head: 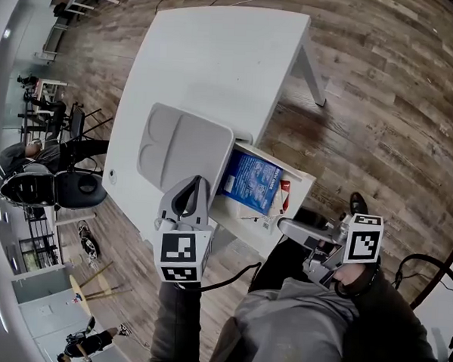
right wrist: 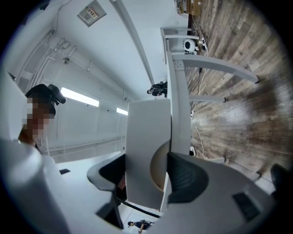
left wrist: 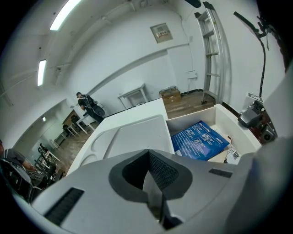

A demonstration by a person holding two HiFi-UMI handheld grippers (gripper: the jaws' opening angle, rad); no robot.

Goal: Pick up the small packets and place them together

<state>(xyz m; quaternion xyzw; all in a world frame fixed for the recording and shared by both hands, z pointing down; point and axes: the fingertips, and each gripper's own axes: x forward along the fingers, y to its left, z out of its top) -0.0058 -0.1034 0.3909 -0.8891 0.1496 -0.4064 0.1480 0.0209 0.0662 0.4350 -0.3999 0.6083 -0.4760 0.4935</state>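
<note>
An open white drawer [head: 298,180] under the table's near edge holds a blue packet [head: 251,179] [left wrist: 200,139] and a small red-and-white packet [head: 284,189] beside it. A white slip with a printed code [left wrist: 232,154] lies at the drawer's near end. My left gripper [head: 194,185] [left wrist: 149,155] hovers over the near edge of a grey compartment tray [head: 179,147] [left wrist: 132,135], jaws shut with nothing between them. My right gripper [head: 283,225] [right wrist: 146,169] is at the drawer's front, shut on the white front panel [right wrist: 149,137].
The tray lies on a white table [head: 217,62] above a wooden floor [head: 382,94]. The holder's lap [head: 295,324] is just below the drawer. A seated person and a black chair [head: 67,187] are at the left. A ladder [left wrist: 213,50] leans on the far wall.
</note>
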